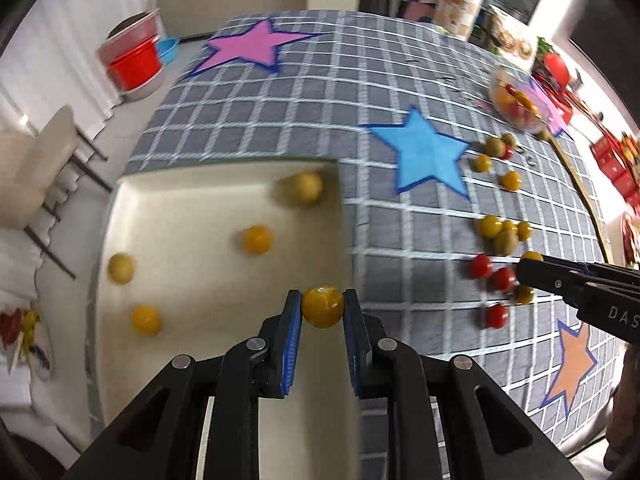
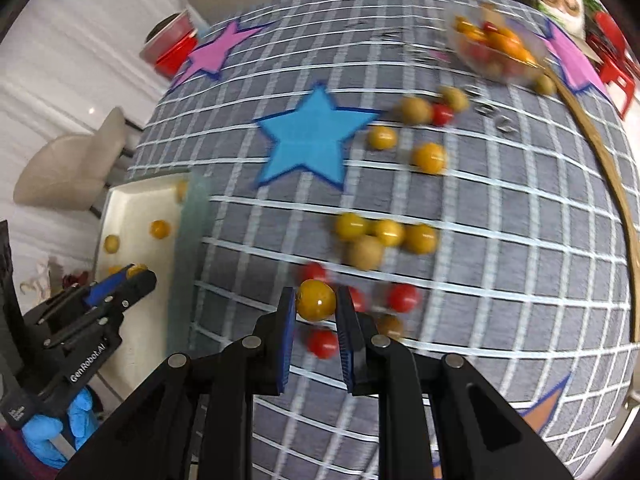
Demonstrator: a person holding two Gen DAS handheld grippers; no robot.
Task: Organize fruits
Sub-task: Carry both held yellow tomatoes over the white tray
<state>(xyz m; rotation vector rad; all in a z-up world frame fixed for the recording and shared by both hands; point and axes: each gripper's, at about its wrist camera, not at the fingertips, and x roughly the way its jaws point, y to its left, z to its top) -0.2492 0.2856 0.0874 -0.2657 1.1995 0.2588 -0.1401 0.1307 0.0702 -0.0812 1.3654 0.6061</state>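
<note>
While four yellow tomatoes lie in the cream tray (image 1: pixel 168 200), left tongs (image 1: pixel 322 312) and right tongs (image 2: pixel 316 302) each clamp another (many remain, red ones too, at three o'clock on the worktop (image 1: pixel 280 92)).

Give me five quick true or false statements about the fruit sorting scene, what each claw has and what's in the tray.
1. The left claw grips a yellow cherry tomato. True.
2. The right claw is empty. False: it grips a yellow tomato.
3. The white tray holds only red fruits. False: the loose fruits in it are yellow.
4. Red cherry tomatoes lie loose on the checked cloth.True.
5. The clear bowl at the far side stands empty. False: it holds mixed red and orange fruits.
</note>
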